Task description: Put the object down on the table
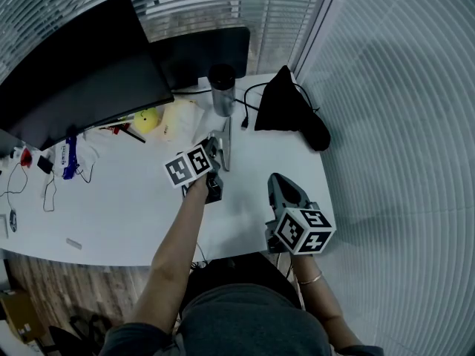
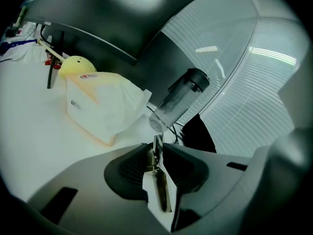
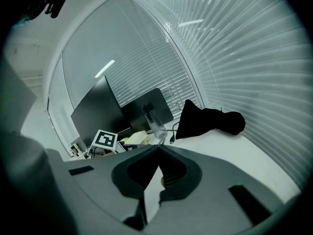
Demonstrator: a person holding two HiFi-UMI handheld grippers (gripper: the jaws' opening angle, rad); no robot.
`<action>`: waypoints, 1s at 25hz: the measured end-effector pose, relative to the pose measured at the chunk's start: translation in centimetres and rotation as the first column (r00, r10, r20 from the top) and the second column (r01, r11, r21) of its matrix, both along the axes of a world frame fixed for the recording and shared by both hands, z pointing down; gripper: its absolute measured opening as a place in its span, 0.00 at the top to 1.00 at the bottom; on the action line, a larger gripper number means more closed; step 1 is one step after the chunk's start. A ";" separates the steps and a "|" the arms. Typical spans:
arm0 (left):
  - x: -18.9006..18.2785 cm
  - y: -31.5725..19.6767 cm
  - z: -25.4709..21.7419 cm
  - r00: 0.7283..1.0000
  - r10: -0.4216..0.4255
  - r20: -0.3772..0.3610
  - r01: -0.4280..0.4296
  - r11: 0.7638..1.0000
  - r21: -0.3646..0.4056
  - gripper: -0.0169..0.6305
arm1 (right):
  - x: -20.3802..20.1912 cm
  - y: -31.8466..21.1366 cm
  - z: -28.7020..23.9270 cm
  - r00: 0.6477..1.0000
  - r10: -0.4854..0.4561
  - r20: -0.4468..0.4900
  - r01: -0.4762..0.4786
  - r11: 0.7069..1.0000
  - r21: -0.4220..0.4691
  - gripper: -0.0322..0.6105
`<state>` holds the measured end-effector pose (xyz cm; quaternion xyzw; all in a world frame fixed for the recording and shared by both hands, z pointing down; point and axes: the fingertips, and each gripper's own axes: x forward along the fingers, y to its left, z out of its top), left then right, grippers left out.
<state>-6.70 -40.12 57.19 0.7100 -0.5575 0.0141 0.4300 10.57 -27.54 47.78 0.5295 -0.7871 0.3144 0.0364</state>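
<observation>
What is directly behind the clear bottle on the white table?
Behind the clear bottle stands a dark flat panel, and beyond it are closed window blinds. The panel covers whatever lies between it and the blinds, so that space cannot be seen.

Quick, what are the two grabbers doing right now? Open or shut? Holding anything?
Left gripper: shut on a thin metal object.
Right gripper: shut, with nothing between its jaws.

Left gripper (image 2: 157, 148) and right gripper (image 3: 159, 147): grey, bearing black-and-white marker cubes (image 1: 303, 231).
</observation>
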 end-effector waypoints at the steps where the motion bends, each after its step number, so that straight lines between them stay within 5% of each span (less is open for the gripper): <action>1: -0.1 0.1 -0.1 1.000 0.001 0.002 -0.001 1.000 0.003 0.83 | -0.1 0.0 0.0 1.000 -0.001 0.000 0.001 1.000 0.000 0.94; 25: -2.9 6.4 -3.0 0.980 0.070 0.187 -0.086 0.993 0.080 0.86 | -3.2 2.8 -1.2 0.999 -0.035 -0.005 0.036 0.999 0.027 0.94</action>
